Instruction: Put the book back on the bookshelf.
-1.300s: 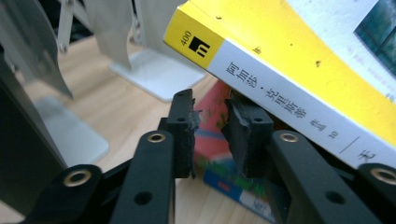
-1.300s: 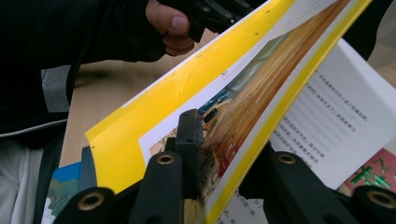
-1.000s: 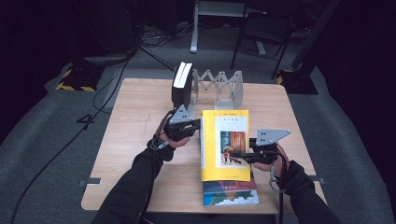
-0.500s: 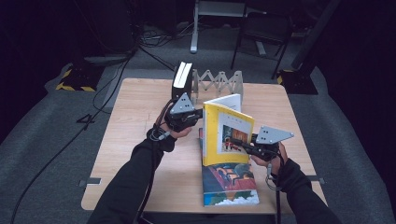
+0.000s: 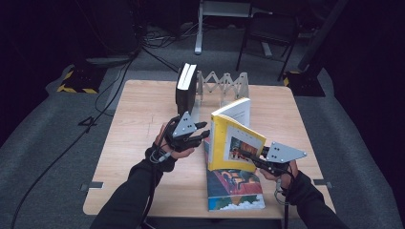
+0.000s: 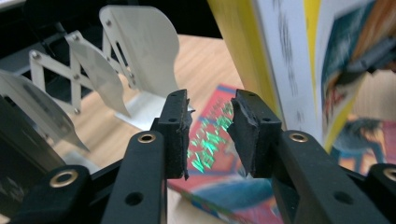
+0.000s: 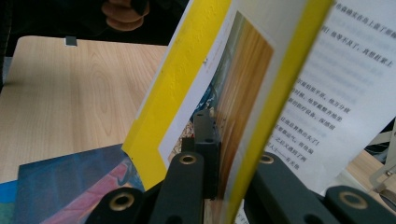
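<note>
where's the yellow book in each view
high view: yellow book stands tilted mid-table, right gripper shut on its cover.
left gripper view: top right, past the open jaws.
right gripper view: centre, cover between the jaws.
shared landmark: the colourful book lying flat under it.

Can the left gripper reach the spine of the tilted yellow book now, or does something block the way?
Probably yes: the left gripper sits beside the yellow paperback book, jaws just opened, with nothing between them.
</note>
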Action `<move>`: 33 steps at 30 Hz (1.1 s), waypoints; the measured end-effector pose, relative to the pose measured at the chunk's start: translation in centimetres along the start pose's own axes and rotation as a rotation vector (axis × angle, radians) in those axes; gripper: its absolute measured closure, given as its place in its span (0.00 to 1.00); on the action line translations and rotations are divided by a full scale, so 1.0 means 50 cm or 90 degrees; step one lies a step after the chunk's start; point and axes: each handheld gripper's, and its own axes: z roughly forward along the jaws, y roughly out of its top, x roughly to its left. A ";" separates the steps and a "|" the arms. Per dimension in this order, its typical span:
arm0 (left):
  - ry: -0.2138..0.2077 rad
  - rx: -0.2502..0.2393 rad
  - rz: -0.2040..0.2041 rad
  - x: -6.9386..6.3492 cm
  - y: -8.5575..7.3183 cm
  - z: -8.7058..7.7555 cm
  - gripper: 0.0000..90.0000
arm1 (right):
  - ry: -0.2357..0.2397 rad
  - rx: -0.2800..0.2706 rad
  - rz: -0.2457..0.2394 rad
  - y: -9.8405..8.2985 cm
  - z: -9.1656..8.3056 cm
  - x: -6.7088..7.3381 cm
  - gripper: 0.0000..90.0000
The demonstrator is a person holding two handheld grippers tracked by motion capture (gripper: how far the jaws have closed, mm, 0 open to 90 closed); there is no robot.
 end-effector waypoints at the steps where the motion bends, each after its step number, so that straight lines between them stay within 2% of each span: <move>1: 0.006 0.010 0.003 -0.006 -0.007 0.000 0.70 | 0.000 0.003 -0.002 -0.002 -0.002 0.001 0.97; 7: 0.010 0.054 0.010 -0.039 -0.049 -0.001 0.63 | 0.000 0.004 -0.006 -0.004 -0.009 0.010 0.97; 9: 0.031 0.093 0.027 -0.058 -0.062 -0.001 0.61 | 0.000 0.004 -0.002 -0.005 -0.010 0.011 0.97; 15: 0.002 0.115 0.019 -0.089 -0.093 -0.012 0.56 | -0.001 0.002 -0.004 -0.006 -0.013 0.016 0.97; 21: -0.028 0.117 0.000 -0.109 -0.118 -0.008 0.50 | -0.006 0.002 -0.013 -0.006 -0.017 0.024 0.97; 25: -0.048 0.109 -0.023 -0.113 -0.123 0.003 0.45 | -0.005 0.002 -0.015 -0.006 -0.020 0.030 0.97; 31: -0.070 0.088 -0.016 -0.129 -0.111 0.025 0.44 | -0.003 0.000 -0.015 -0.007 -0.024 0.039 0.97; 33: -0.069 0.081 -0.015 -0.133 -0.107 0.031 0.44 | -0.001 -0.001 -0.016 -0.008 -0.026 0.043 0.97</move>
